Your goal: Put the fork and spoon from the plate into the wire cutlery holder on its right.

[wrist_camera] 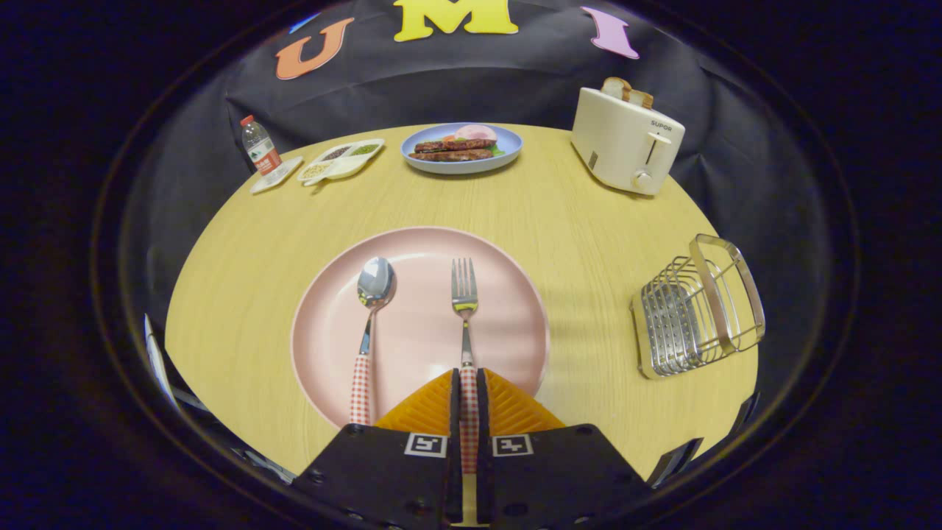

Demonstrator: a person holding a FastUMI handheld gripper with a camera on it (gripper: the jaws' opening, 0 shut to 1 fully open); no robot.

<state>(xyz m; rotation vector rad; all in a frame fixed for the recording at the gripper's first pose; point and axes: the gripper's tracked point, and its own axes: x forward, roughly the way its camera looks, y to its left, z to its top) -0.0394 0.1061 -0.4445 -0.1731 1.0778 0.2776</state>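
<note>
A pink plate (419, 338) lies on the round wooden table just ahead of my fingers. On it lie a spoon (372, 309) at the left and a fork (464, 298) at the right, both with red-checked handles pointing toward me. My gripper (468, 379) has its orange fingers (430, 405) closed tight on either side of the fork's checked handle, which runs between them. The fork's tines still rest on the plate. The wire cutlery holder (695, 309) stands to the right of the plate, apart from it.
A cream toaster (625, 140) with bread stands at the back right. A blue plate of food (461, 147), a divided white dish (340, 160) and a small water bottle (259, 147) line the far edge. Bare table lies between the pink plate and the holder.
</note>
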